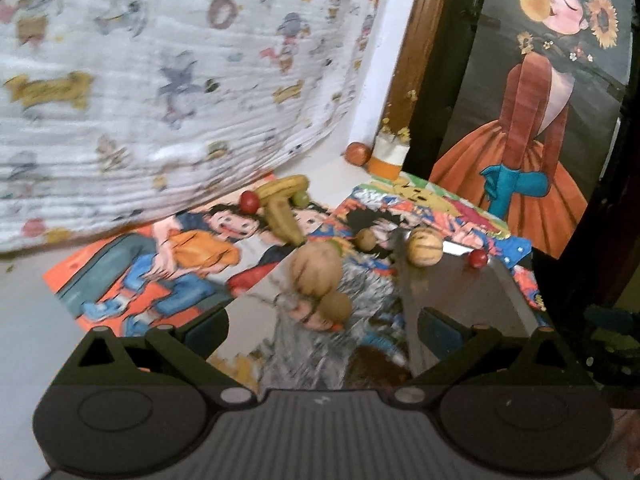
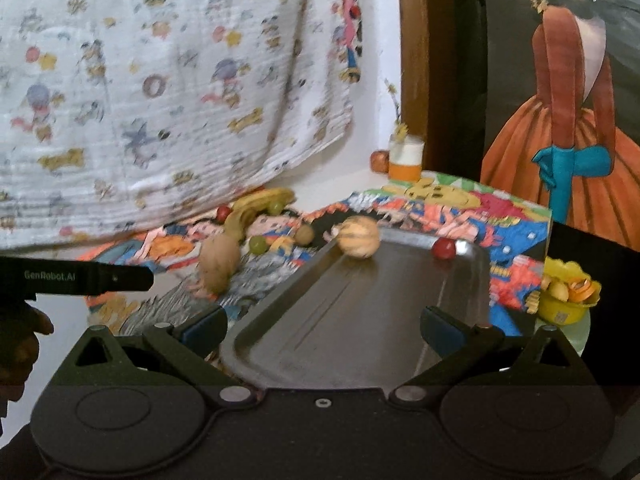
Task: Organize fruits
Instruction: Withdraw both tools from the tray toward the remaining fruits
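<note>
My left gripper point(image 1: 324, 328) is open, just short of a large tan fruit point(image 1: 316, 268) and a smaller brown one point(image 1: 338, 306) on the comic-print mat. Further back lie bananas point(image 1: 280, 208), a red fruit point(image 1: 249, 201), a green grape point(image 1: 302, 199) and a small brown fruit point(image 1: 366, 239). My right gripper point(image 2: 322, 326) is open over the near end of a metal tray point(image 2: 360, 320). At the tray's far end sit a striped pale melon point(image 2: 358, 237) and a small red fruit point(image 2: 444, 248). The tan fruit point(image 2: 219, 264) and a green grape point(image 2: 258, 245) lie left of the tray.
A patterned cloth point(image 1: 160, 80) hangs behind the mat on the left. An orange fruit point(image 1: 357, 153) and a cup point(image 1: 390, 156) stand in the back corner. A painted panel point(image 2: 560, 120) closes the right side. A yellow bowl point(image 2: 568, 296) of peels sits right of the tray.
</note>
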